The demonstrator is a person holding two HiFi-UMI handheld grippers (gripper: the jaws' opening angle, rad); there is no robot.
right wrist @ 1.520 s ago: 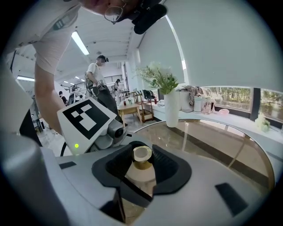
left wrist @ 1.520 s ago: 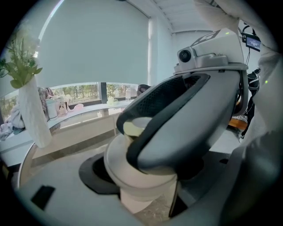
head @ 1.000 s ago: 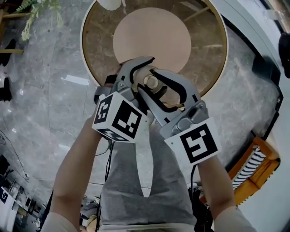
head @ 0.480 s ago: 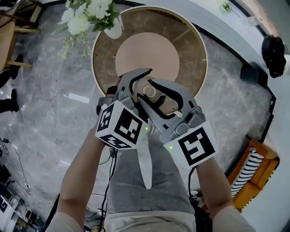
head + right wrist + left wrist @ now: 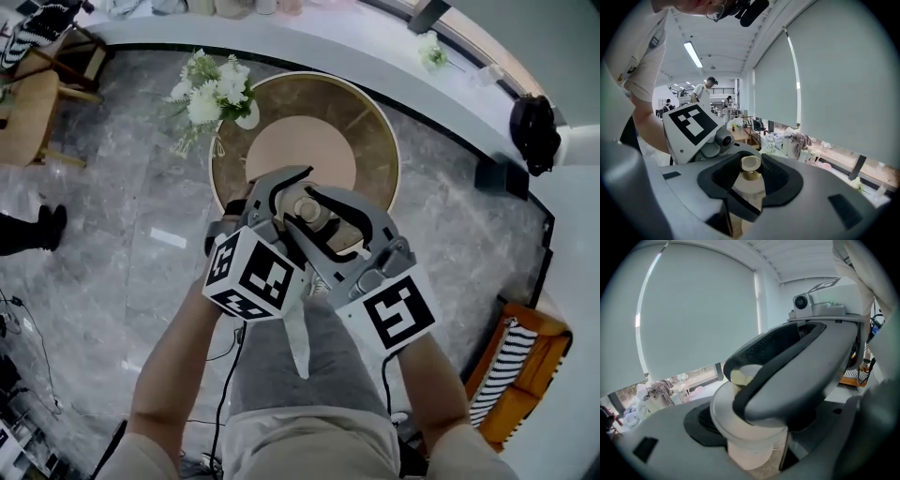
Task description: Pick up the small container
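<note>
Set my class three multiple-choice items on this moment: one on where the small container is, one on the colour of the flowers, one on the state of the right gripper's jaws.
1. Where is the small container?
A. on the floor
B. between the left gripper and the right gripper
C. lying on the table's middle

2. What colour are the flowers at the edge of the round table?
A. red
B. blue
C. white

3. How do the right gripper's jaws stand?
A. shut on the small container
B. wide apart and empty
C. out of view

Answers:
1 B: the head view shows both grippers closed round it from either side.
2 C: the blooms are white among green leaves.
3 A: the right gripper view shows the jaws pressed round the container just under its cap.
</note>
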